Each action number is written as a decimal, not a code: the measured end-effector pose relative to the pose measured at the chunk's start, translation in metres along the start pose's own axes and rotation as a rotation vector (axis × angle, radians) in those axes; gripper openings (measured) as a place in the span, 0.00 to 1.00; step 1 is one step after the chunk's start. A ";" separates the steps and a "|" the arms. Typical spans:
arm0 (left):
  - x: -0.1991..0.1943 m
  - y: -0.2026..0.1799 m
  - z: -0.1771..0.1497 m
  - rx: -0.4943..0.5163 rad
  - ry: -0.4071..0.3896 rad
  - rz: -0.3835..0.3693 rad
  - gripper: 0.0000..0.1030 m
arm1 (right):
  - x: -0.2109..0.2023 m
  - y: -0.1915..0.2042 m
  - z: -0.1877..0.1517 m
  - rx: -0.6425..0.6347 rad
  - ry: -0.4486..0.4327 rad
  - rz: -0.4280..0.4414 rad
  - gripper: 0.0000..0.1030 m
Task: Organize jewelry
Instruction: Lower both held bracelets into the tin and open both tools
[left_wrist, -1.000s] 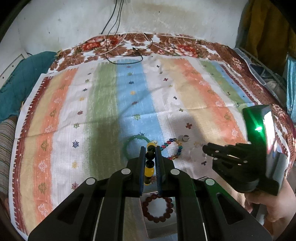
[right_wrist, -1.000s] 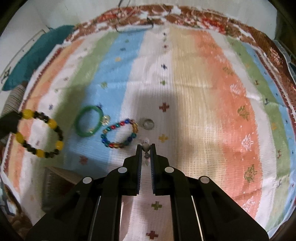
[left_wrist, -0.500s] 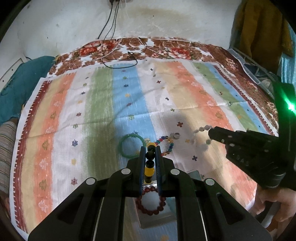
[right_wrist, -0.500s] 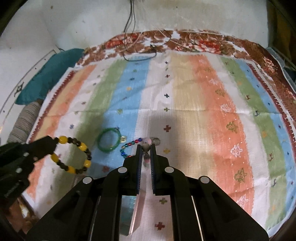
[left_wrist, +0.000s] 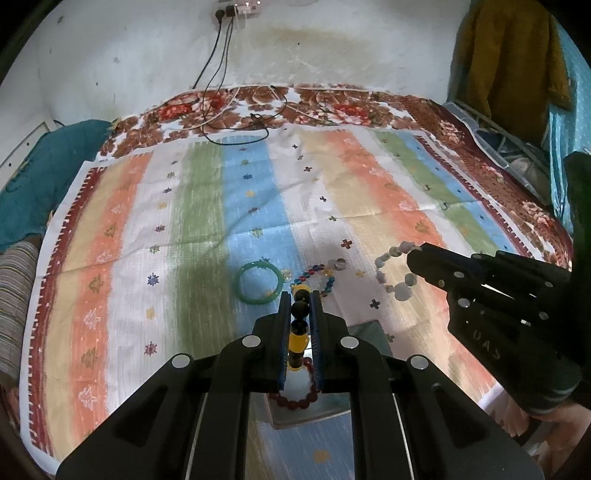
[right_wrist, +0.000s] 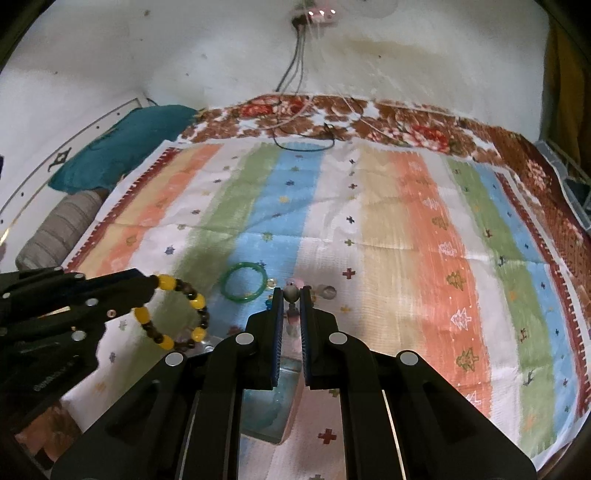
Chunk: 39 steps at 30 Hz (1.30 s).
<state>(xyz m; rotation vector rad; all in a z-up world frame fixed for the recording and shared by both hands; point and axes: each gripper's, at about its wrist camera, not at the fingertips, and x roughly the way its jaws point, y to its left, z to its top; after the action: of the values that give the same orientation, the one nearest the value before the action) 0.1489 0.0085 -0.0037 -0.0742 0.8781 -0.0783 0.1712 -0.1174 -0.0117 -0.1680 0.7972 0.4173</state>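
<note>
My left gripper (left_wrist: 300, 297) is shut on a yellow and black bead bracelet (left_wrist: 298, 332), which also shows hanging from it in the right wrist view (right_wrist: 177, 314). My right gripper (right_wrist: 291, 293) is shut on a pale bead bracelet (right_wrist: 291, 293), seen dangling in the left wrist view (left_wrist: 393, 273). Both are held above the striped cloth (left_wrist: 166, 221). A green bangle (left_wrist: 258, 282), a multicoloured bead bracelet (left_wrist: 314, 277) and a small clear ring (left_wrist: 340, 264) lie on the cloth. A dark red bead bracelet (left_wrist: 299, 397) lies in a clear box (left_wrist: 365, 328) under my left gripper.
The clear box also shows below my right gripper (right_wrist: 273, 402). Cables (left_wrist: 236, 122) lie at the far edge by the wall. A teal cushion (left_wrist: 33, 184) and a striped pillow (left_wrist: 14, 295) sit at the left. Clothes hang at the far right (left_wrist: 509, 66).
Both grippers have risen from the cloth, each lifting its bracelet. The pale bracelet has come off the cloth and now hangs from the right gripper.
</note>
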 end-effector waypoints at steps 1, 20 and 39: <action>-0.002 -0.001 -0.001 0.002 -0.002 -0.001 0.09 | -0.002 0.002 -0.001 -0.004 -0.004 0.000 0.09; -0.021 -0.002 -0.018 -0.008 -0.021 0.000 0.09 | -0.027 0.020 -0.030 -0.034 -0.005 0.062 0.09; -0.011 0.014 -0.014 -0.053 -0.006 0.115 0.74 | -0.006 0.000 -0.027 0.039 0.057 0.026 0.57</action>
<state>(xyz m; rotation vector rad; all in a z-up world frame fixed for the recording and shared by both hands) 0.1312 0.0233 -0.0056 -0.0731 0.8768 0.0531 0.1494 -0.1271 -0.0258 -0.1336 0.8637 0.4227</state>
